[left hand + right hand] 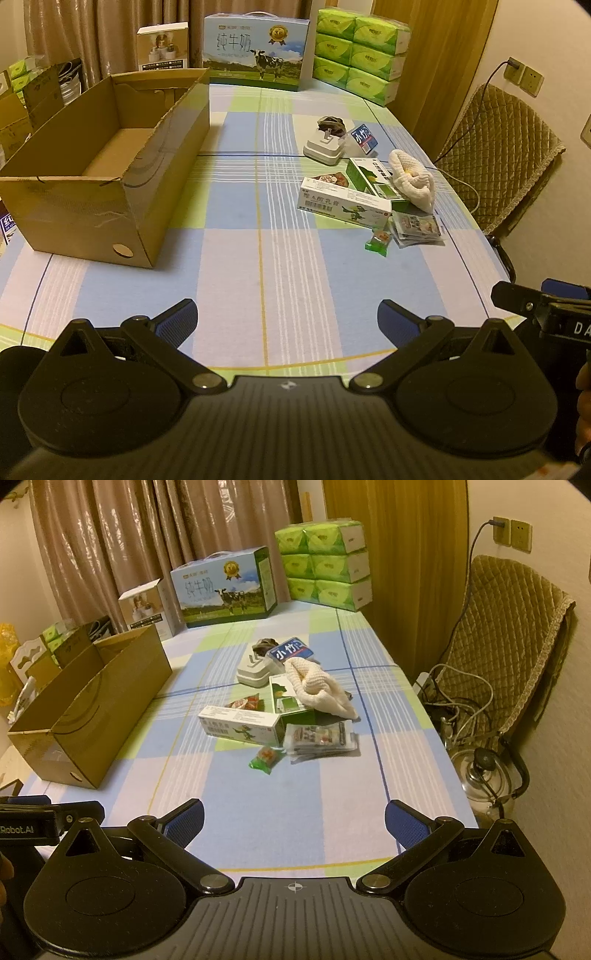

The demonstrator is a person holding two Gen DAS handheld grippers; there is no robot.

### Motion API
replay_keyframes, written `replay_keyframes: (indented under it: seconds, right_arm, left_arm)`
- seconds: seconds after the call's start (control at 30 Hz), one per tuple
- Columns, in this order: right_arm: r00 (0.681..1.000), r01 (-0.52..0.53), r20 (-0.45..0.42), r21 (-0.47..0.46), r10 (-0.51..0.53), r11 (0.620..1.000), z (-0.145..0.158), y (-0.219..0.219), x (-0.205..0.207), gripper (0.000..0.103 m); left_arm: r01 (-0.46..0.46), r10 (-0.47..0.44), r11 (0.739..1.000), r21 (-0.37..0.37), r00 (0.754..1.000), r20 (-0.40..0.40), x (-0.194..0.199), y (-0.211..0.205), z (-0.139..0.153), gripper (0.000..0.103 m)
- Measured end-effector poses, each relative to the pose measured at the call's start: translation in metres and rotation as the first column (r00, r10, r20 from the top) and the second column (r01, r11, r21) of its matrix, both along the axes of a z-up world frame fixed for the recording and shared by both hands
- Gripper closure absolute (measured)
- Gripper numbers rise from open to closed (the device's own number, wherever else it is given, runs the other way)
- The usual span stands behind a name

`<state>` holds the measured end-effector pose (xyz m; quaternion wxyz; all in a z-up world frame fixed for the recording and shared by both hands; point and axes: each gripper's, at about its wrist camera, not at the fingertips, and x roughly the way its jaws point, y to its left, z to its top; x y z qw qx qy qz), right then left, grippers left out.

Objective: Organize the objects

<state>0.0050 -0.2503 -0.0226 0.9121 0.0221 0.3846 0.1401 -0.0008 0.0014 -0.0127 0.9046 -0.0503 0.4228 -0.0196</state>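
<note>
An open brown cardboard box (110, 166) stands empty on the left of the checked table (258, 266); it also shows in the right wrist view (92, 709). A cluster of small items lies at the right: a long white ointment box (343, 206) (240, 729), a green box (373, 181) (286, 698), a white foam net (412, 177) (321, 690), sachets (417, 229) (321, 738), a green candy (377, 242) (265, 758), a white charger (323, 147) (255, 670), a blue pack (364, 138) (291, 650). My left gripper (286, 321) and right gripper (293, 821) are open and empty near the front edge.
A milk carton case (256, 51), a small white product box (162, 46) and stacked green tissue packs (358, 51) stand along the back. A padded chair (509, 638), tangled cables (461, 701) and a glass kettle (487, 771) are right of the table.
</note>
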Motion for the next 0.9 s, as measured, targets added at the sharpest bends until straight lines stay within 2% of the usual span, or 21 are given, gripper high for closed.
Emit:
replay_keyframes:
  seconds: [0.9]
  right_arm:
    - [1.000, -0.012, -0.002, -0.008, 0.012, 1.000, -0.0012, -0.0062, 0.0060, 0.002]
  left_arm:
    - [0.009, -0.010, 1.000, -0.022, 1.000, -0.008, 0.0052, 0.0040, 0.0005, 0.001]
